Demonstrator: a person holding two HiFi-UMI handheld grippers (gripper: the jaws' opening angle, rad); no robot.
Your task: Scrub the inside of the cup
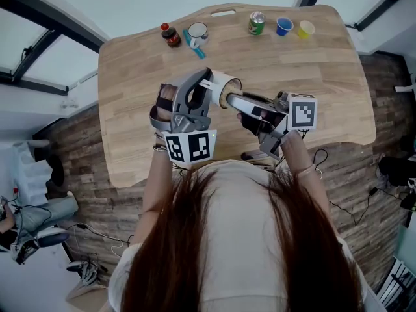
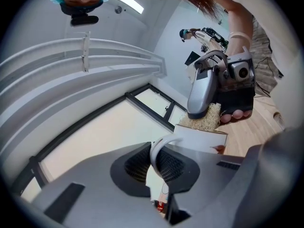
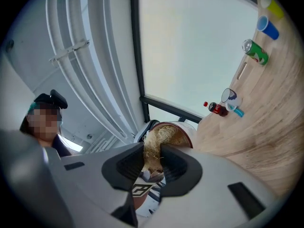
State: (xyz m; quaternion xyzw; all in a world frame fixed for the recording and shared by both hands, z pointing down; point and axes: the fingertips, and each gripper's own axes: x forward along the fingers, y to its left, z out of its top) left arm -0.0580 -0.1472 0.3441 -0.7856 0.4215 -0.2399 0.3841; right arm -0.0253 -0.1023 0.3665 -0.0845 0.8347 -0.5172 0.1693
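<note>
Gripping the white cup (image 1: 224, 85) by its handle (image 2: 159, 148), the left tool (image 1: 198, 86) holds it up in the middle of the head view, clear of the wooden surface (image 1: 299, 70). The cup lies tipped on its side, with the mouth turned toward the right of the frame. In the left gripper view the jaws are closed in tight on the thin white loop of the handle, and the cup body juts out just beyond them.

From the right side of the head view comes the right tool (image 1: 242, 101), its jaws pinched on a pale, straw-coloured fibrous scrubber (image 3: 154, 144). In the right gripper view that wad stands squeezed between the two dark pads, and its far end pushes into the cup's open mouth, up against the brownish inner wall.

Along the top edge of the surface, well away from the action, stand a cola bottle (image 1: 171, 35) and a mug (image 1: 197, 31) toward the upper left. A green can (image 1: 257, 23), a blue cup (image 1: 284, 26) and a yellow cup (image 1: 306, 28) line up toward the upper right.
</note>
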